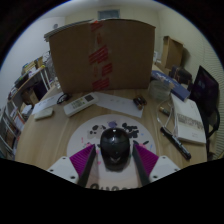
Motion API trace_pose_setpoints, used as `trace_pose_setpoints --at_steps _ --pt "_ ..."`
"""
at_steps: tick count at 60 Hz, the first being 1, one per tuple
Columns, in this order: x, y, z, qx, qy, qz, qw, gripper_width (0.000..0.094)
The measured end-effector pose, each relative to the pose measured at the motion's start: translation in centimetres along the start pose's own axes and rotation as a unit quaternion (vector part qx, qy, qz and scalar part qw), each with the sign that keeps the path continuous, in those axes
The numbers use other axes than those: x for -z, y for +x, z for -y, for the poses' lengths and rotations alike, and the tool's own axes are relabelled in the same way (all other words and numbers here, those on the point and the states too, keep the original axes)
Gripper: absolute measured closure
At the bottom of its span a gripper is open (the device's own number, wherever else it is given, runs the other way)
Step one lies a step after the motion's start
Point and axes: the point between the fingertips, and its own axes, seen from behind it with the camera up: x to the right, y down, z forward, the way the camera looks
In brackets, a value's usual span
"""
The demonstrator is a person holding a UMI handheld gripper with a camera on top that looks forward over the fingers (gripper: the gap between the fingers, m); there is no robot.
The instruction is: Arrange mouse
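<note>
A black computer mouse (116,146) sits between my two fingers, its nose pointing away from me. My gripper (114,162) is shut on the mouse: the magenta pads (82,160) press its left and right sides. It is over the near middle of a light wooden desk (60,135). The mouse's underside is hidden, so I cannot tell whether it rests on the desk or is lifted.
A large upright cardboard box (100,55) stands at the back of the desk. A white keyboard (82,102) and papers (122,102) lie ahead. A notebook (187,122), a black pen (174,143) and a laptop (206,88) are on the right. Shelves (25,98) stand on the left.
</note>
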Motion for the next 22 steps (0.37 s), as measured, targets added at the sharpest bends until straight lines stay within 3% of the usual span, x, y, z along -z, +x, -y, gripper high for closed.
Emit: trace_pose_setpoints --at_steps 2,3,8,22 --pt "0.8 -0.2 0.0 -0.009 -0.005 0.002 1.0 0.0058" --pt "1.3 -0.2 0.2 -0.013 -0.005 0.0 1.0 0.0048" --pt "4.2 -0.6 0.9 -0.023 0.002 -0.01 1.0 0.0104" --pt "14.5 -4.1 0.5 -0.059 0.014 -0.037 0.997 0.0107"
